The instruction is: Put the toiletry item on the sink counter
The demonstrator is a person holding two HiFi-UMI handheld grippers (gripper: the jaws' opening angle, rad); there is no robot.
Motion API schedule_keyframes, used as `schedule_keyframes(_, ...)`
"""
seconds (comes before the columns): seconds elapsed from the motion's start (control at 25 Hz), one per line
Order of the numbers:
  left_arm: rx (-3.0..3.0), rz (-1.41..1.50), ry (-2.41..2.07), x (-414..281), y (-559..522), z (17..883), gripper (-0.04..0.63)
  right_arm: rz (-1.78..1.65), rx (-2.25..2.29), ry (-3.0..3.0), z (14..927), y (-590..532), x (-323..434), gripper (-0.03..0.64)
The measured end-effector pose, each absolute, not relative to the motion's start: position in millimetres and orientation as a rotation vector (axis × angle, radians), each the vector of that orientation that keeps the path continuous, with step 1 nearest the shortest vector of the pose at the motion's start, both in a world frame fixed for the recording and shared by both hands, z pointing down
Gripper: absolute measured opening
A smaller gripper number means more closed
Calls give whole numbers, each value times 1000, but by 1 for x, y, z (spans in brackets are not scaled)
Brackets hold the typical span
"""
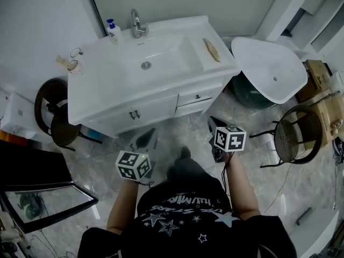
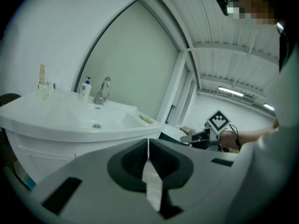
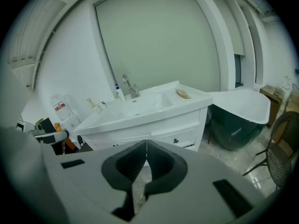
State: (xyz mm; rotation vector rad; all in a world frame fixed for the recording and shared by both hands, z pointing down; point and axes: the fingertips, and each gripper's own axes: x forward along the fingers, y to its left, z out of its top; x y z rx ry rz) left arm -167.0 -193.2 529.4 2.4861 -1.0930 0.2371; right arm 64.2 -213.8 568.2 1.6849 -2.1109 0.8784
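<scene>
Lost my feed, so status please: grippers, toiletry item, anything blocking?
Left gripper shut, empty; right gripper shut, empty. Pump bottle stands on sink counter beside faucet. Nothing blocks the counter.

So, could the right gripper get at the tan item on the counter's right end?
Probably yes: the right gripper hangs in front of the vanity with nothing between it and the tan item, though its jaws are shut.

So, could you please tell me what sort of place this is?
Probably a bathroom mock-up or showroom rather than a finished bathroom: a white vanity sink counter with a faucet and pump bottle, but a loose white basin and cardboard boxes beside it.
</scene>
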Motion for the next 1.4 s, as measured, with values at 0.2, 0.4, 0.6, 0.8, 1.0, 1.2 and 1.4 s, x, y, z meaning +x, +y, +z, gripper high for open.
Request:
schedule_keyframes(0.2, 2482, 245, -1106, -164, -189, 527, 20, 885, 1694, -2137, 568, -208, 65, 15)
schedule_keyframes(0.4, 2464, 249, -1155, -167, -174, 527, 20, 902, 1625, -2191, 573, -202, 51, 15)
schedule_keyframes(0.6, 2422, 243, -1212, -162, -147, 525, 20, 903, 1543, -2246, 572, -182, 43, 15)
schedule_keyframes(0.8, 2410, 224, -1234, -145, -103, 517, 20, 905, 1507, -2280, 567, -144, 55, 15)
schedule_keyframes(1.0, 2422, 206, -1254, -128, -59, 509, 20, 869, 1479, -2319, 555, -109, 64, 15)
schedule_keyframes(1.2, 2433, 173, -1286, -116, -25, 499, 20, 818, 1447, -2358, 540, -80, 71, 15)
schedule_keyframes(1.4, 2436, 150, -1315, -109, 5, 493, 20, 785, 1423, -2381, 532, -55, 77, 15)
